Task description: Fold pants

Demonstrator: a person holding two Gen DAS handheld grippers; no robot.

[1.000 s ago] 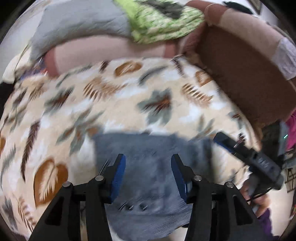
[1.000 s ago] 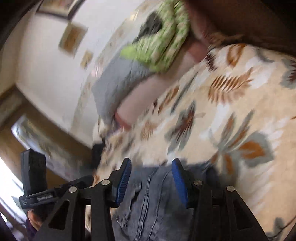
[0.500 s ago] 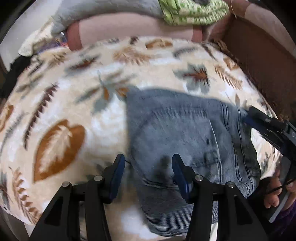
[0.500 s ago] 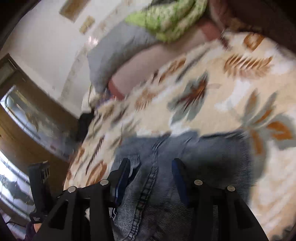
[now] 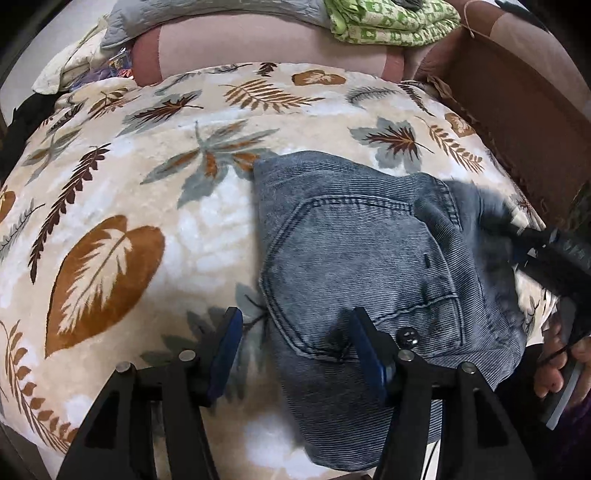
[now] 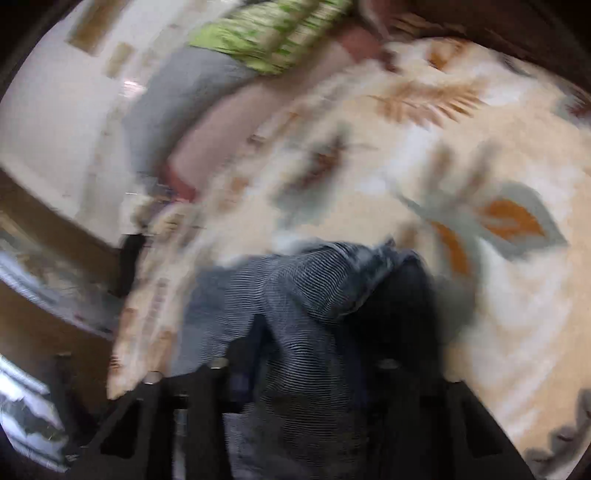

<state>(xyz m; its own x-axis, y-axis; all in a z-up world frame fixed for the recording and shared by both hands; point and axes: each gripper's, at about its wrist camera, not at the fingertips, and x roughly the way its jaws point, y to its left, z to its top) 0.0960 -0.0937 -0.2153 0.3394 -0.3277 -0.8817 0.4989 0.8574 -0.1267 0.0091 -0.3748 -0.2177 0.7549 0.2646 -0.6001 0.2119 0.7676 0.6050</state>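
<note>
Left wrist view, from left: plush cream blanket printed with brown, rust and grey-green leaves, pile soft and lumpy, spread over a domed surface. Left gripper low at centre; black arms, blue pads, jaws wide, nothing between them. Left pad hangs over blanket, right pad over denim.

Pants: grey-blue denim, fine ribbed weave, folded into a compact block right of centre on the blanket. Stitched back pocket faces up; metal rivet near the lower seam.

Far right, the right gripper meets the denim's edge, blurred. Right wrist view is heavily smeared; cloth lies between its fingers, but whether the jaws clamp it cannot be told.

Behind: pink bolster, green patterned cloth, brown upholstery.
</note>
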